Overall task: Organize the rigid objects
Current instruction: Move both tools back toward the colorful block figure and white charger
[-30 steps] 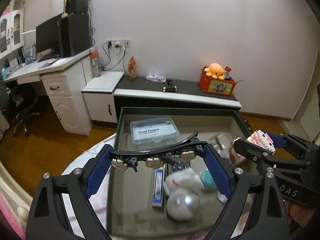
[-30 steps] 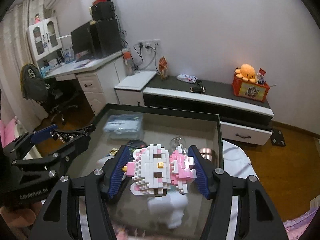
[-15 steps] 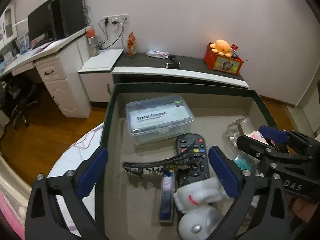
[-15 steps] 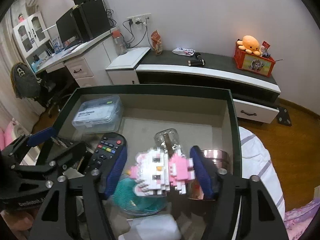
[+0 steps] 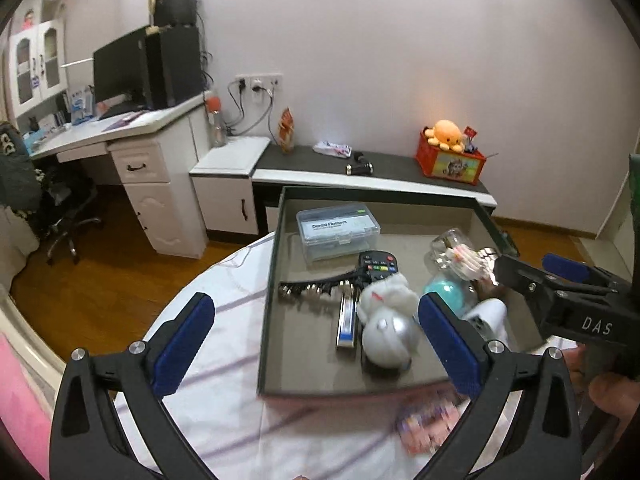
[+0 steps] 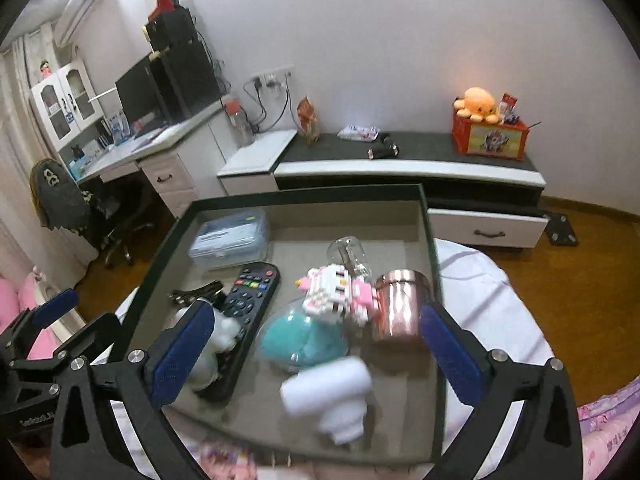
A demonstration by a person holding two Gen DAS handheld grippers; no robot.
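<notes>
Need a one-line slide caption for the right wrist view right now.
Open right claw above the tray, where the pink-and-white brick toy rests beside the copper cup and remote.

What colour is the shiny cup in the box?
The cup is a shiny pinkish copper colour. It shows best in the right wrist view.

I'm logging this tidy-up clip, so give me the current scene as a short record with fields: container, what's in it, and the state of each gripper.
container: dark-rimmed tray on a white striped cloth
contents: dental flossers box, remote control, hair clip, pink and white block figure, copper cup, teal round object, glass bulb, white plush toy
left gripper: open, holding nothing
right gripper: open, holding nothing; block figure lies in the tray
</notes>
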